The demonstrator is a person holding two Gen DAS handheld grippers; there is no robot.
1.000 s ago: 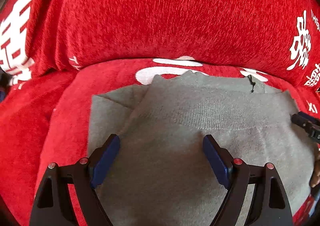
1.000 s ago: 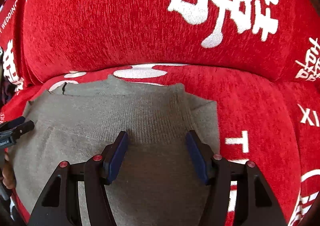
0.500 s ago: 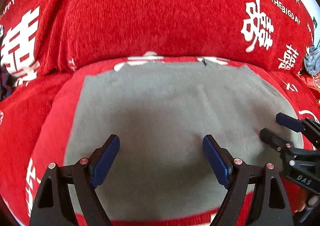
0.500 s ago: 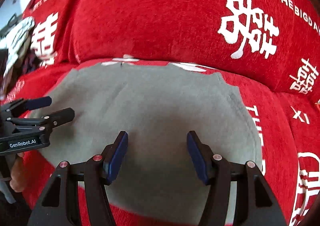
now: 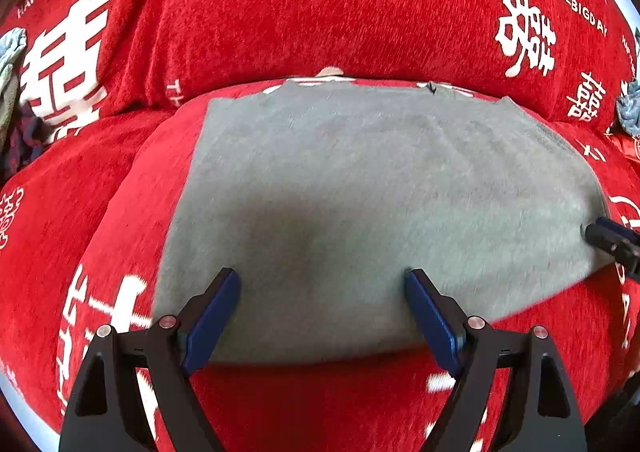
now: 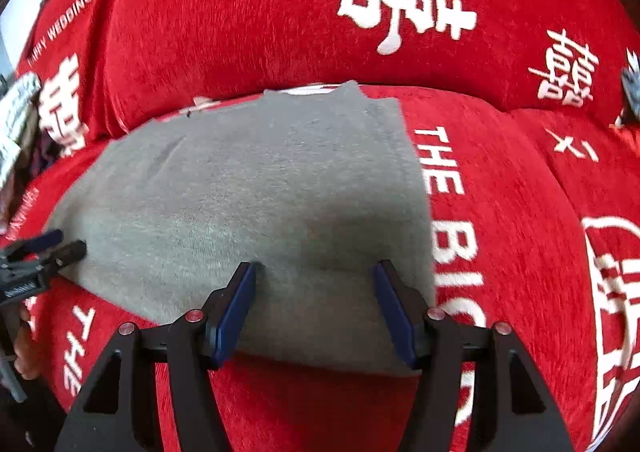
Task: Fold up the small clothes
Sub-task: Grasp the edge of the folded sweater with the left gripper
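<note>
Grey knit garment (image 5: 372, 192) lies flat on the red seat of a sofa (image 5: 320, 4), folded to a rough rectangle; fine fuzzy weave, soft rounded edges. Sofa cover is plush red chenille with white printed characters and lettering. The garment's far edge sits against the base of the backrest, and its near edge stops short of the seat front.

Left gripper (image 5: 322, 286): black frame, blue pads, jaws spread wide, nothing between them, hovering above the garment's near edge. Right gripper (image 6: 314, 276): same build, jaws moderately apart, empty, above the near right part of the cloth (image 6: 256, 204).

No containers in view.

Against a second ago: the ribbed band and layered folds then seen close up now read as one flat grey panel; both grippers have drawn back, so more red seat shows in front.
</note>
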